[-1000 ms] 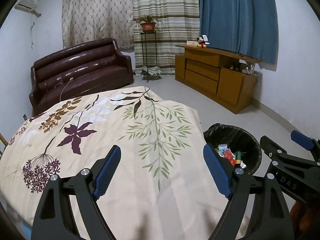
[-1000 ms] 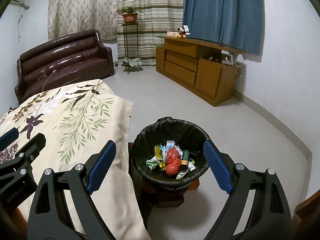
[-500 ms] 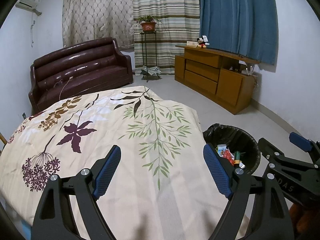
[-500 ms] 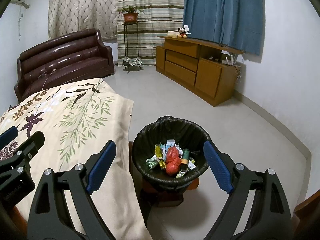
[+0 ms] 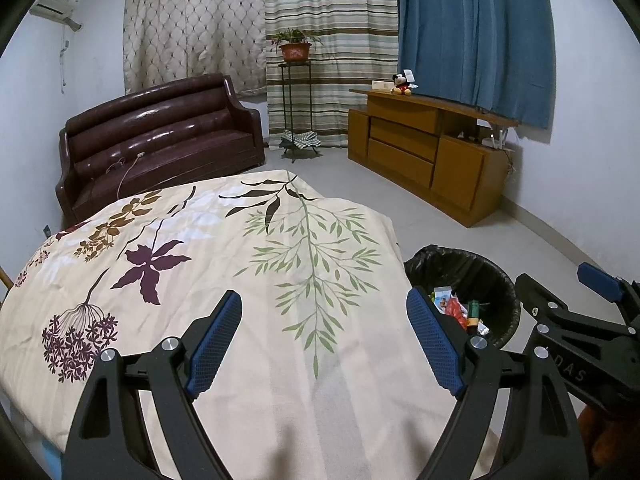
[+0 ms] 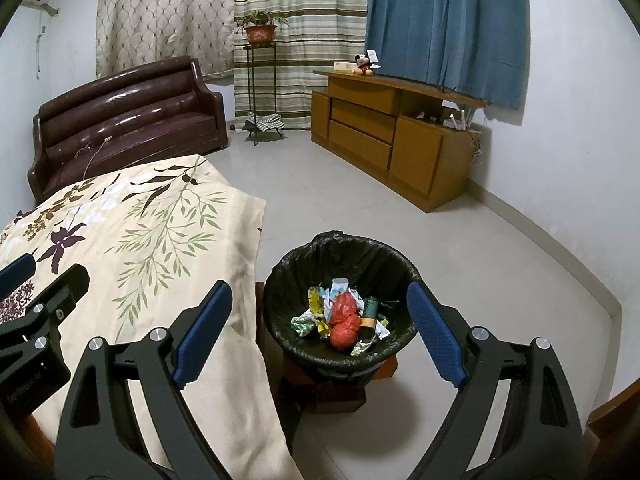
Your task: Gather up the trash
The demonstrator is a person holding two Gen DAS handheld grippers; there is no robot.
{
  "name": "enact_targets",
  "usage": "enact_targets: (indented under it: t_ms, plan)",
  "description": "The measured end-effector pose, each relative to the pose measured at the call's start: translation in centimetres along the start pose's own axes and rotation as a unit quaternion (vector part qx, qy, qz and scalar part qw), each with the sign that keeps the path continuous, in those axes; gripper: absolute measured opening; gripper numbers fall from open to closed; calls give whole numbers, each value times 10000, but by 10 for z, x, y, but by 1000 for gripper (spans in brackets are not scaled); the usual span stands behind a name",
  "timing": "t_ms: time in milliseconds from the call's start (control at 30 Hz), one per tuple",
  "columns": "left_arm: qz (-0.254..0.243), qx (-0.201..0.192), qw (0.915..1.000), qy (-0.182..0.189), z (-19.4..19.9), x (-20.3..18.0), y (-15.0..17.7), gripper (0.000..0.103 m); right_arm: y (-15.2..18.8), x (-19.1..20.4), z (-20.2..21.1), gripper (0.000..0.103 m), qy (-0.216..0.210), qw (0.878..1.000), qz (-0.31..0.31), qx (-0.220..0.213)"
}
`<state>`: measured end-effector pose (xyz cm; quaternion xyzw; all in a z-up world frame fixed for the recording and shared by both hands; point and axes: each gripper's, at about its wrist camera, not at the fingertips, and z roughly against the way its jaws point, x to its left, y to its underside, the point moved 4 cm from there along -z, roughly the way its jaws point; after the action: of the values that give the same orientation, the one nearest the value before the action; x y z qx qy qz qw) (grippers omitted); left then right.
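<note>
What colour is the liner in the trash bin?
Black. The bin liner shows best in the right wrist view, with crumpled wrappers inside.

Two wrist views, side by side, tilted down — shared: floral cloth (image 5: 248, 312), trash bin (image 6: 340, 248).

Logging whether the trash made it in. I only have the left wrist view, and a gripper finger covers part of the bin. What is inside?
Observer: In the right wrist view the bin holds crumpled wrappers, a red bag and a green bottle.
Operator: Is the right gripper carrying anything?
Observer: No. The right gripper is open, with nothing between its fingers.
Operator: What does the bin stand on?
Observer: A low brown block on the floor, beside the hanging edge of the floral cloth.
</note>
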<state>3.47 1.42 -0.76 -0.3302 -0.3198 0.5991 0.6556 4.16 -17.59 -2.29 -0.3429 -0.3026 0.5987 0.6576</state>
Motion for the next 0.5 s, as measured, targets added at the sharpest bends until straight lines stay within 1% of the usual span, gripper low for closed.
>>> enact_targets:
  t_ms: [500]
  plan:
    - [12, 13, 10000, 17, 0, -3, 3, 82, 1, 0, 0, 87, -1, 10000, 5, -1]
